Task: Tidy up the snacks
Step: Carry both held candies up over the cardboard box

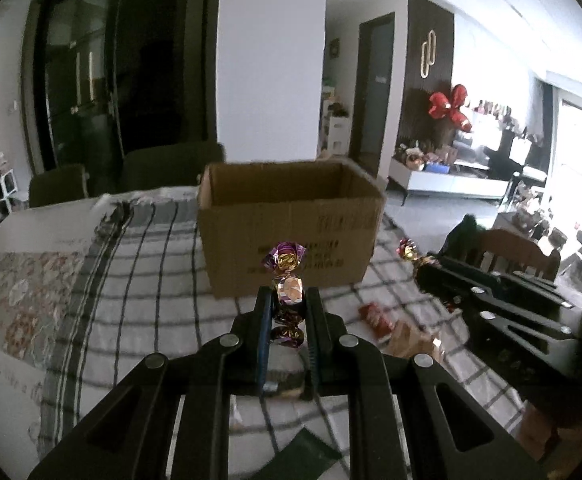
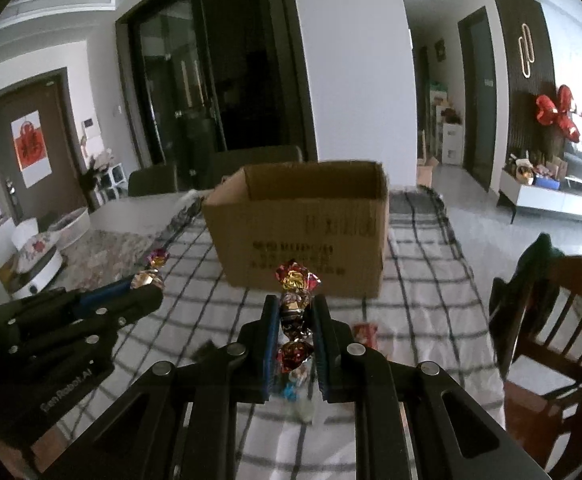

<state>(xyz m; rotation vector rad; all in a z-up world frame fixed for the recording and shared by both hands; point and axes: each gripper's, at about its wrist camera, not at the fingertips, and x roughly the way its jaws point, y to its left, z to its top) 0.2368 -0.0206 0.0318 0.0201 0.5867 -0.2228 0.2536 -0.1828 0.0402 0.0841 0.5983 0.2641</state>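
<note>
Tools: 2, left tool (image 1: 289, 300), right tool (image 2: 297, 308); candies: 2, purple candy (image 1: 287, 280), red candy (image 2: 295, 304); box (image 1: 291, 224): 1.

Both wrist cams side by side, angled down, near, both facing cardboard box (image 1: 291, 216) (image 2: 303, 220) on table.

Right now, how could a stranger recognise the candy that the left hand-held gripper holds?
Find the open cardboard box on the checked tablecloth. In front of it, the left hand-held gripper pinches a twisted foil candy. Its wrapper is purple and gold, whereas the candy in the right hand-held gripper is red and gold.
</note>
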